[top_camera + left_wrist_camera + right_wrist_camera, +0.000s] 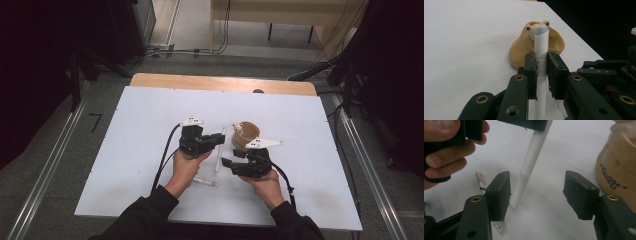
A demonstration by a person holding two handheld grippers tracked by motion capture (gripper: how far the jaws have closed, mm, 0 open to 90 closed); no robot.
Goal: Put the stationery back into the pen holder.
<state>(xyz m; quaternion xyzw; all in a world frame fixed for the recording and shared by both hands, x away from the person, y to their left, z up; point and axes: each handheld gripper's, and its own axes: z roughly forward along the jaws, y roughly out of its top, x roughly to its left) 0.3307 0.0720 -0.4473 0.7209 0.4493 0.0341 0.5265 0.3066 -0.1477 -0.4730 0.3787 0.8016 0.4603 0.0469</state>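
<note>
Left gripper (541,72) pinching white pen (541,47) upright, steadying it beside frog-shaped holder (524,50); right gripper (539,195) spread around its lower end (probably to tug the cap).

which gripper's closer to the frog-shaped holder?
Right. The right gripper sits just in front of the frog holder, jaws open. The left gripper, shut on the white pen, is farther off to its left.

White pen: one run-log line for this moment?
left hand-held gripper: shut on white pen | right hand-held gripper: open around pen's lower end, no contact | frog-shaped holder: beside pen
</note>
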